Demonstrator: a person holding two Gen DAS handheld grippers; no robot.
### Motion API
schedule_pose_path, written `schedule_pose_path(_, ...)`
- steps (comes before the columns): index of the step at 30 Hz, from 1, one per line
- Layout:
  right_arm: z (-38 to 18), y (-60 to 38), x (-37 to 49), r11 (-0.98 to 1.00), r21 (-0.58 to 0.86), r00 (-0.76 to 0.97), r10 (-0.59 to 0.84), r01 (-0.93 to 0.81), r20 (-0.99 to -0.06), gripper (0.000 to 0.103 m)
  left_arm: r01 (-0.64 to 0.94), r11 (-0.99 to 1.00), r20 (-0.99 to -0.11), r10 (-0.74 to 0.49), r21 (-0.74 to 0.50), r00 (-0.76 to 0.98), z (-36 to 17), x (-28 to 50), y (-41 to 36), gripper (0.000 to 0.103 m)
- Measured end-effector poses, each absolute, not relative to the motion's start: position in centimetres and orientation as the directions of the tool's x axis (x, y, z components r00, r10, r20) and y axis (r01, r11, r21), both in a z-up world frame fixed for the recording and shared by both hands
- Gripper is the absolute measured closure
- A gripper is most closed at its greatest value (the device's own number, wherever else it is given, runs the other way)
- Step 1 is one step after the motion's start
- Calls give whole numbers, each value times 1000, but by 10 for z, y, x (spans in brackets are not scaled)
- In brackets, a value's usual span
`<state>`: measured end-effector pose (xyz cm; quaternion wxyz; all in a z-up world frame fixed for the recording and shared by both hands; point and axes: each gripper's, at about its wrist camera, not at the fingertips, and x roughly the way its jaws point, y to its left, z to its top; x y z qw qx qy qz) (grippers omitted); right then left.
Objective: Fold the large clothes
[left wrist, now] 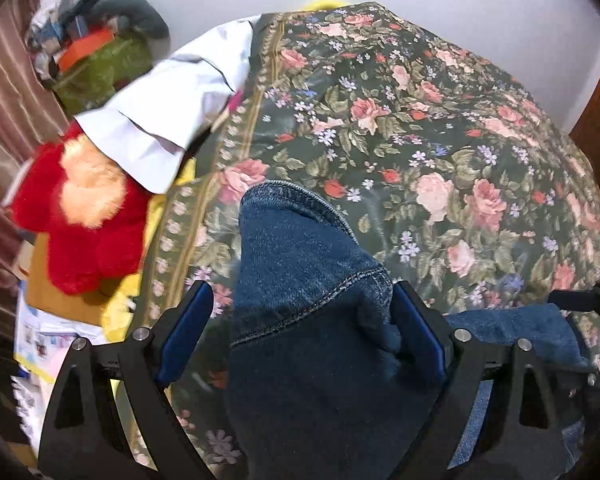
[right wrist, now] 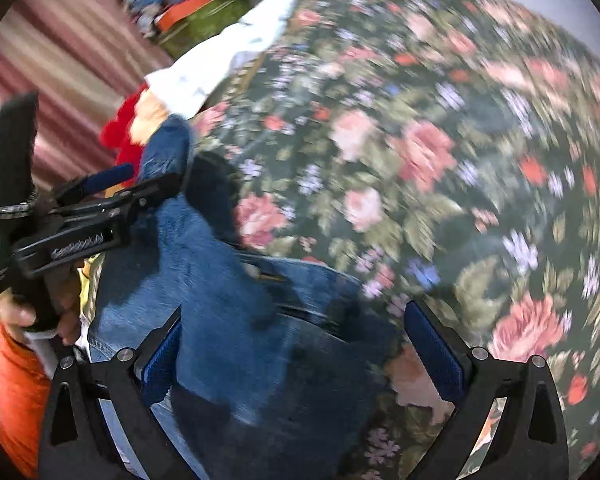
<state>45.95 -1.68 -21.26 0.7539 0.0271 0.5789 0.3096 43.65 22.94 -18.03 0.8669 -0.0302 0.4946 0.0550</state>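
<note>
Left claw (left wrist: 302, 320) stands wide around bunched jeans (left wrist: 300, 248).

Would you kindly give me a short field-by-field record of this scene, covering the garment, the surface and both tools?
garment: blue jeans, bunched, not yet neatly folded
surface: floral bedspread
left tool: jaws wide, denim between them, touching one pad only
right tool: jaws wide, denim between them; view blurred
other items: white garment at the bedspread's edge; red plush toy partly under it
</note>
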Motion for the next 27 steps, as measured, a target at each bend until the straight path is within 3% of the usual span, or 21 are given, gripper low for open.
schedule_pose_path(5,-216,-43,459,792,478,116,554,-380,-825,2,-122,989,-820,-2,-88,573,-155,402,232,14)
schedule_pose_path(11,-190,-63,445,816,447,192,537,-366,-822,2,-32,999,-829,21,4,559,-151,359,215,14)
schedule_pose_path(16,-173,-60,423,784,476,183,576,-398,-797,2,-87,996,-864,20,-28,503,-178,346,221,14)
schedule_pose_path(20,-194,-43,417,786,464,129,553,-409,-823,2,-170,978,-863,-22,-124,504,-192,346,236,5)
schedule_pose_path(23,-218,-42,423,838,364,165,459,-407,-873,2,-206,961,-865,-60,-186,499,-203,347,244,2)
schedule_pose_path(27,-237,-65,432,810,483,104,541,-332,-835,2,-201,961,-864,-69,-193,499,-204,347,241,2)
